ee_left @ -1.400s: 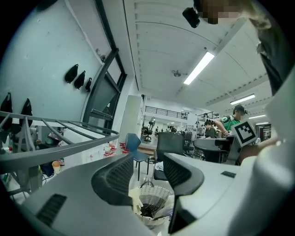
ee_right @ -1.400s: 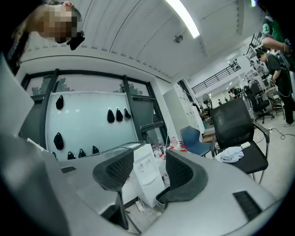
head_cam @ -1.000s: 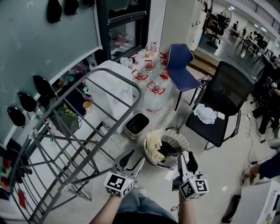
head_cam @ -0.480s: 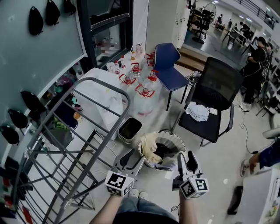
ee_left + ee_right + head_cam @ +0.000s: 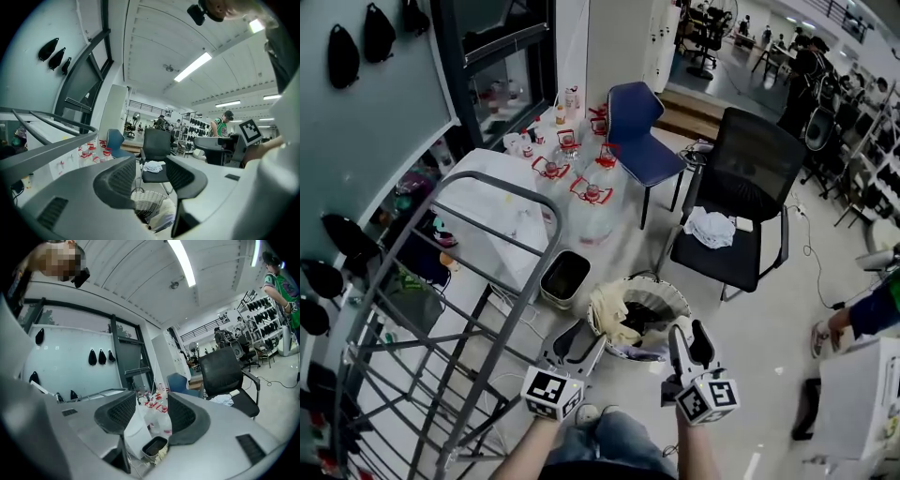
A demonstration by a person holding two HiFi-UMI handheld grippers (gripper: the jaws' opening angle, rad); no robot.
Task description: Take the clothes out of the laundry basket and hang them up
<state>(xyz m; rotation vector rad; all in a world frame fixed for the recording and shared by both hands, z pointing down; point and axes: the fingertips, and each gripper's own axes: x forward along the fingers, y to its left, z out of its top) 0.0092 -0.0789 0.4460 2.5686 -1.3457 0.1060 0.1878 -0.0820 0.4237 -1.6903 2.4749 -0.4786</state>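
Note:
The white wicker laundry basket [image 5: 667,293] stands on the floor just beyond both grippers. Inside it lie a cream cloth [image 5: 611,314] and a dark garment [image 5: 647,316]. My left gripper [image 5: 581,339] hovers open at the basket's near left rim with nothing between its fingers. My right gripper [image 5: 691,333] is open and empty at the near right rim. The grey drying rack [image 5: 487,281] fills the left side. In the left gripper view, the gripper [image 5: 151,176] frames the basket [image 5: 147,200] and the cream cloth [image 5: 163,216]. The right gripper [image 5: 152,416] in its own view frames water jugs and a bin.
A small dark bin [image 5: 565,277] sits left of the basket. Behind it are several water jugs [image 5: 586,192] and a white table [image 5: 502,211]. A black office chair [image 5: 741,178] carries a white cloth [image 5: 711,228]; a blue chair [image 5: 633,122] stands farther back. A person's arm [image 5: 862,319] reaches in at the right.
The view has swung so the room slid left and down. The basket now lies nearer both grippers. Both pairs of jaws stay equally wide.

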